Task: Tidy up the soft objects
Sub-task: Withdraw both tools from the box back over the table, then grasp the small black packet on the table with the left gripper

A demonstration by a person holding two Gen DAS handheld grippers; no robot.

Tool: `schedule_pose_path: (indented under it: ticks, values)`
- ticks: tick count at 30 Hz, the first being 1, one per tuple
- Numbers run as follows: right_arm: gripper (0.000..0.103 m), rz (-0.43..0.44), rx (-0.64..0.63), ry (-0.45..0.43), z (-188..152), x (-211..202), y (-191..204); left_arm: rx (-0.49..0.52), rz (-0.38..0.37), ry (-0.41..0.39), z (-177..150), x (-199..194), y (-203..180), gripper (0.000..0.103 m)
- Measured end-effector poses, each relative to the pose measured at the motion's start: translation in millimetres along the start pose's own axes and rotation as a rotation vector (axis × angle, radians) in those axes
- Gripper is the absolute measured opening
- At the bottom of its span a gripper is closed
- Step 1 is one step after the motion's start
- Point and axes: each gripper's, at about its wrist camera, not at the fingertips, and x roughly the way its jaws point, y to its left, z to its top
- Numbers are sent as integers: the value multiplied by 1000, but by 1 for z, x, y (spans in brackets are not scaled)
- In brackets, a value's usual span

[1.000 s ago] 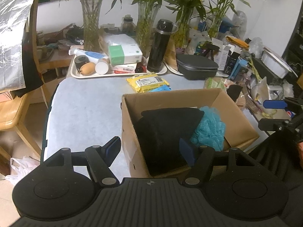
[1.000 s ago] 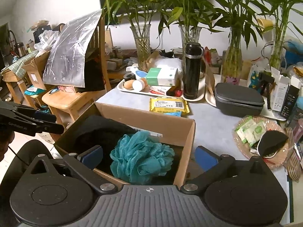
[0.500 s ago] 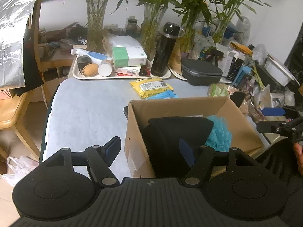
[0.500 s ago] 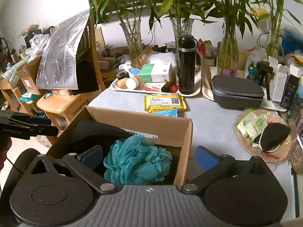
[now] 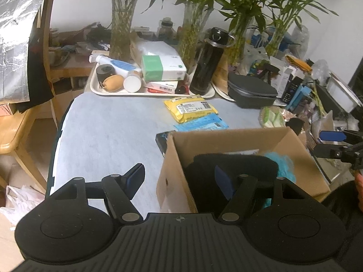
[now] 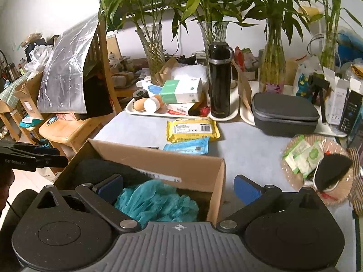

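An open cardboard box (image 5: 226,142) (image 6: 158,165) stands on the grey table. Inside it lie a black cloth (image 5: 238,163) and a teal mesh bath sponge (image 6: 156,197) (image 5: 283,165). My left gripper (image 5: 179,176) is open and straddles the box's left wall, with one finger outside and one over the black cloth. My right gripper (image 6: 177,184) is open and straddles the box's right wall, with one finger over the sponge and one outside. Neither pair of pads presses on the cardboard. Behind the box lie a yellow wipes pack (image 5: 190,108) and a blue pack (image 5: 202,124).
A white tray (image 5: 118,91) of boxes and bottles, a black flask (image 5: 208,61), a grey case (image 5: 251,90) and glass vases of bamboo line the table's back. A wicker plate (image 6: 292,181) with sachets sits right. A wooden chair (image 6: 68,129) stands left.
Both grippers have moved forward over the box, which now sits lower and larger in each view. The blue pack behind the box has come into sight. The jaws' width has not changed.
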Motion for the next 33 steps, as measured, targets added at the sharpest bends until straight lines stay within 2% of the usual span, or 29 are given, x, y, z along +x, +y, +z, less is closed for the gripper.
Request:
schedule_pose_path:
  ticks: [10,20,33]
  values:
    - [103,-3,26,-18,16,23,-27,-8,1,-6,22,23,12,68]
    - [103,-5,19,-54,24,56,-52,-44,-13,25,42,52,34,68]
    - [103,-17,30,-46,36,98,-76,-58,-80,171,60,120,65,67]
